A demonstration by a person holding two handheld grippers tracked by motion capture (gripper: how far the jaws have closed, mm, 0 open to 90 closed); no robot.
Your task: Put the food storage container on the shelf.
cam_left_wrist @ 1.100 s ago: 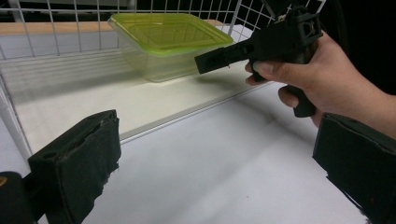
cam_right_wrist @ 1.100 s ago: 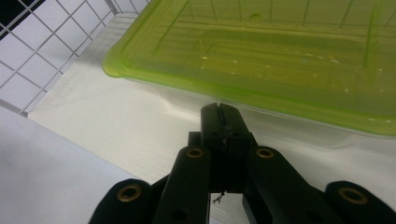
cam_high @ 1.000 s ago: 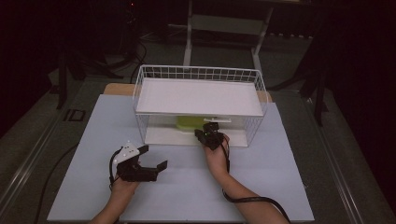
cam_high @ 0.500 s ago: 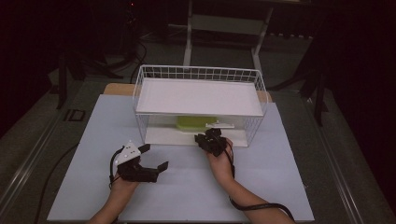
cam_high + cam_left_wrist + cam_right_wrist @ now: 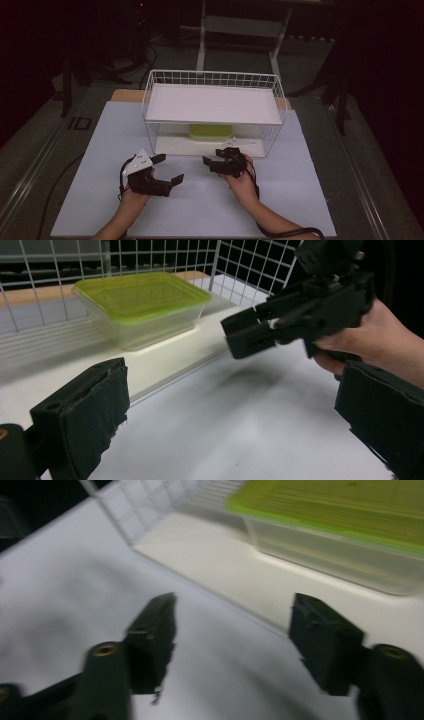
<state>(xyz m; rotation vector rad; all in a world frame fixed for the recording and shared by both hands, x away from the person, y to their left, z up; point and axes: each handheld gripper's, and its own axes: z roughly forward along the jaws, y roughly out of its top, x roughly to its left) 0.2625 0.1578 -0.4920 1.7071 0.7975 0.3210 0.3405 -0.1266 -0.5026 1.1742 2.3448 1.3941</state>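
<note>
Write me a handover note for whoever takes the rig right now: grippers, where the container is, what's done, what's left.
Right gripper: open, nothing between the jaws. Its jaws have just been opening, and it sits in front of the wire rack, just outside the open front.
Left gripper: open, empty, resting low over the white table mat, apart from the rack.
Container with the green lid: stands upright on the rack's lower shelf, lid on, touched by neither gripper.
Done: container appears placed under the upper shelf.
Left: probably just draw the right hand clear; check the container sits squarely.
</note>
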